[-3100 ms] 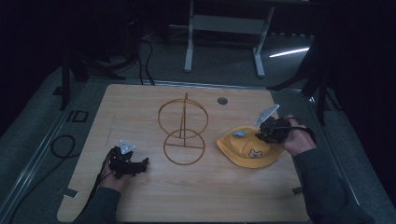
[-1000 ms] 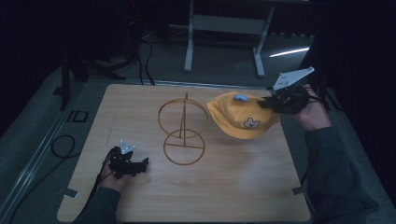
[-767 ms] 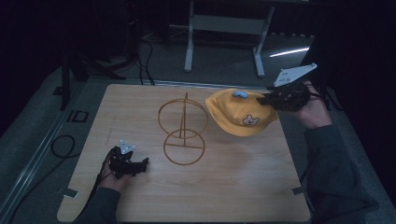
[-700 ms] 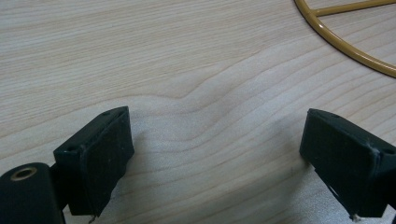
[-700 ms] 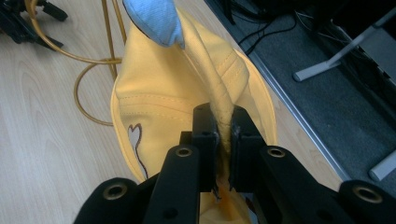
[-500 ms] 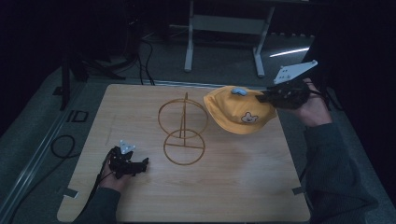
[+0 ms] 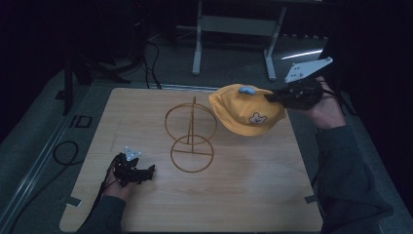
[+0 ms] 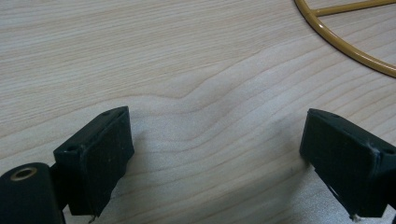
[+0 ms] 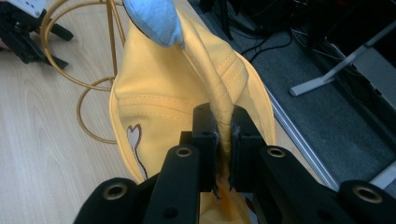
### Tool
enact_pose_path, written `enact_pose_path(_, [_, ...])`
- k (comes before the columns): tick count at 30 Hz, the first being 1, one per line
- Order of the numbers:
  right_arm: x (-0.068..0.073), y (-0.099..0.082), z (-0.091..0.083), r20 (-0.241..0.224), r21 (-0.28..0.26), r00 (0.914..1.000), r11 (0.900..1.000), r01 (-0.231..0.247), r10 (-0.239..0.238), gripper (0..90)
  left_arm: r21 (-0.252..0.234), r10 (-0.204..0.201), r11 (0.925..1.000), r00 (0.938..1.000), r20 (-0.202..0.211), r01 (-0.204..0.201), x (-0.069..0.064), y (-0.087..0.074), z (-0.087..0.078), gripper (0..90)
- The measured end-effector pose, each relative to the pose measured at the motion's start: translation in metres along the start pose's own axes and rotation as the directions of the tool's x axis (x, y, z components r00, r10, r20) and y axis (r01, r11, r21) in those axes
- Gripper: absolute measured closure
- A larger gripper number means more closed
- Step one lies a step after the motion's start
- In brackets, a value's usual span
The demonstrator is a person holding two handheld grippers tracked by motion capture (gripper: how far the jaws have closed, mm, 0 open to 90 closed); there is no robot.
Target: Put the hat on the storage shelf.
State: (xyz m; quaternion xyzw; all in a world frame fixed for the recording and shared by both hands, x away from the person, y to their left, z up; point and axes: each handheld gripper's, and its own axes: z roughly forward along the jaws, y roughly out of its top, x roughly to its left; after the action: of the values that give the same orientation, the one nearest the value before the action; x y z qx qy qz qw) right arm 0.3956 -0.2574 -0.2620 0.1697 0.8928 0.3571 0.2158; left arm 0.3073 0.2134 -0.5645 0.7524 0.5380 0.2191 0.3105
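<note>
Hat airborne at two o'clock, brim pinched in right gripper, just off wire stand at centre. Not yet hung; placing remains, likely. Left gripper spread wide, empty, resting at seven o'clock.

- We see the gold wire hat stand standing mid-table on the pale wooden table.
- Right of the stand, the yellow bucket hat hangs raised off the table.
- Left-front of it rests the left gripper.

A pale wooden table stands on grey carpet in a dark room.
</note>
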Motion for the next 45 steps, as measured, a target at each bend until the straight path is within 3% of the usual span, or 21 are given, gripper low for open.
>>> enact_pose_path(30, [0.015,0.041,0.011,-0.047,-0.066,0.9971,0.9962,0.057,-0.06,83.1,-0.001,0.0,1.0,1.0,-0.001,0.0,0.0,0.0,0.0,9.8])
enact_pose_path(45, [0.025,0.062,0.031,-0.097,-0.068,0.9911,0.9941,0.084,-0.09,83.0,0.0,0.003,1.0,1.0,-0.001,-0.003,0.0,0.0,0.0,9.8])
